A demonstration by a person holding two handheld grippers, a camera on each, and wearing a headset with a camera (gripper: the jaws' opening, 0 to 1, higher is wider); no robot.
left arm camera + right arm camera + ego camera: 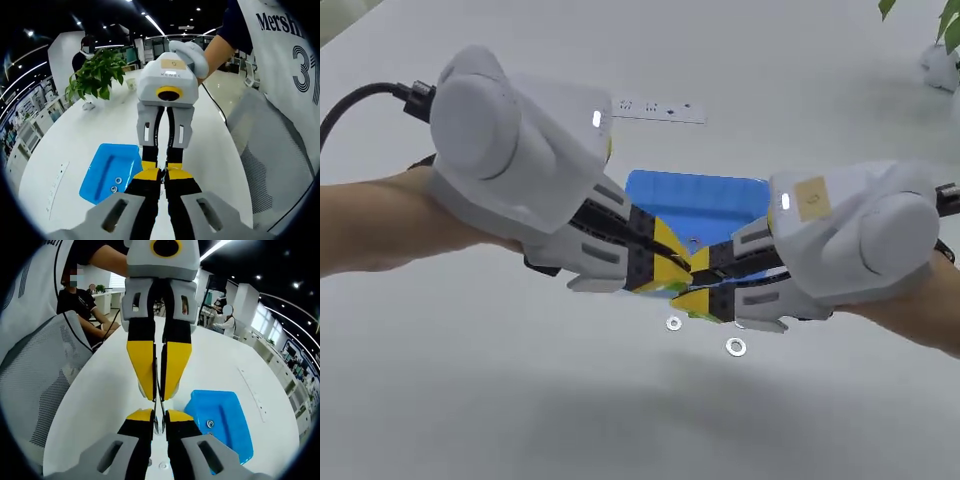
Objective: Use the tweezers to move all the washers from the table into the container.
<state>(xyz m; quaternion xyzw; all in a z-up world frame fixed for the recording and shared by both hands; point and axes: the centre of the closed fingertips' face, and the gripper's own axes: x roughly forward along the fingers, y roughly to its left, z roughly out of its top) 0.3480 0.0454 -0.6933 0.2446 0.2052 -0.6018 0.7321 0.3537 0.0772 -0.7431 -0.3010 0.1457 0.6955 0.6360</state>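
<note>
On the left side of the head view, the person's left arm [370,225] comes in from the edge and stays level over the white table [520,400]. It points the left gripper [665,268] to the right, toward the middle. The jaws are close together with the thin metal tweezers [158,409] between them, so they seem to pinch the tweezers. In the right gripper view, the tweezers run in a straight line from the left gripper's yellow tips into the right gripper's own yellow tips.

Just past the tips, on the far side, sits the blue container [720,195]. A few washers [118,180] lie inside it already. Two more lie on the table on the near side. One washer [673,322] is almost under the tips, and another washer [736,346] is a little to the right.

The right gripper [708,285] points left and meets the left one tip to tip. Its jaws are narrow too and look closed on the tweezers. The right arm [920,320] comes in from the right edge, a bit nearer than the left arm.

Both grippers likely hold the tweezers together so the tool can be passed or set straight without falling. They likely work right above the washers and the container so each trip is short.
</note>
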